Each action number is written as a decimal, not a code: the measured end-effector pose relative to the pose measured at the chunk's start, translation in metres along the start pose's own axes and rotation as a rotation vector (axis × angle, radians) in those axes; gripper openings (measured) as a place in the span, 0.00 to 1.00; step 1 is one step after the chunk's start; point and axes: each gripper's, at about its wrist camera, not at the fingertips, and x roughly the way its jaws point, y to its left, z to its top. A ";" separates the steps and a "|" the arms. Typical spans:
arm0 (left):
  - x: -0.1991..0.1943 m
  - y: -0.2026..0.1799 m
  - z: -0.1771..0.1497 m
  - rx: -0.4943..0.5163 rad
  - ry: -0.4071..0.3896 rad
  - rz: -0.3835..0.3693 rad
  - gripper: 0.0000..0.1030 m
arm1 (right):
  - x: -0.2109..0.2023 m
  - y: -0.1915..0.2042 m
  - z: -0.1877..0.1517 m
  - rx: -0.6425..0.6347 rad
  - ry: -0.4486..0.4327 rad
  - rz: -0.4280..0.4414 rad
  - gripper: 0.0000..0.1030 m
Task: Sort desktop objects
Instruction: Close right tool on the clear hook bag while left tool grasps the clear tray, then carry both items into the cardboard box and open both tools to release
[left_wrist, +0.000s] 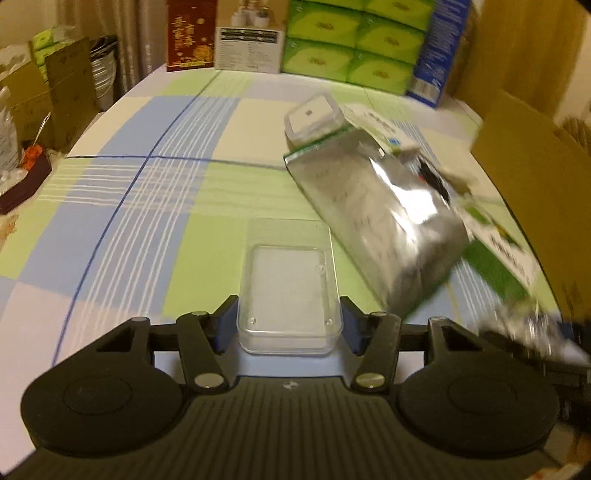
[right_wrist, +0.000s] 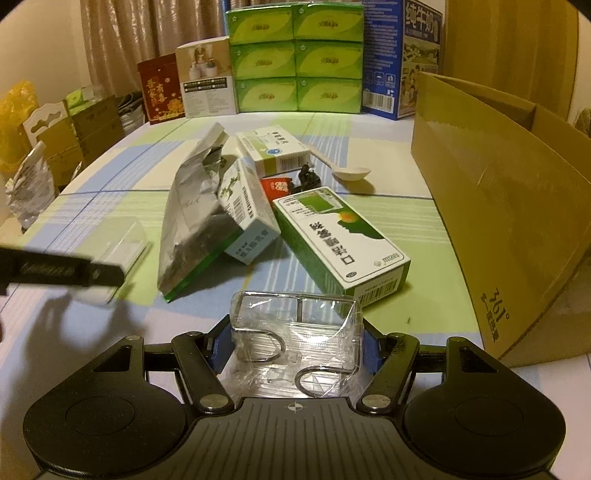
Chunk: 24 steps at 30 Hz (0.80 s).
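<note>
Both grippers are loaded at once: the left gripper (left_wrist: 289, 326) has its jaws pressed against the sides of a clear plastic box (left_wrist: 288, 291), and the right gripper (right_wrist: 294, 341) is clamped on a plastic-wrapped wire rack (right_wrist: 295, 332), held just above the checked tablecloth (left_wrist: 122, 206). Ahead of them the unsorted heap sits mid-table: a silver foil pouch (right_wrist: 188, 221) leaning on a small medicine carton (right_wrist: 247, 218), a long green-and-white box (right_wrist: 340, 240) lying flat just beside it, another white carton (right_wrist: 273, 149) and a white spoon (right_wrist: 347, 171) further back. An open cardboard box (right_wrist: 498, 206) stands at the right edge of the table, and I'd guess that is where things go. To do this well, I'd carry the rack over the carton's wall before letting go, keeping it level so the loose wrapping doesn't snag, and hold the clear box low and steady, well clear of the foil pouch.
</note>
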 end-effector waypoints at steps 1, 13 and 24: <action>-0.005 -0.001 -0.004 0.016 0.003 -0.004 0.50 | -0.001 0.000 -0.001 -0.004 0.001 0.002 0.62; -0.002 -0.006 -0.005 0.066 -0.016 0.006 0.59 | -0.006 0.000 -0.008 -0.018 0.004 -0.002 0.62; -0.024 -0.015 -0.022 0.082 -0.005 0.010 0.50 | -0.017 -0.002 -0.011 -0.033 -0.002 0.011 0.61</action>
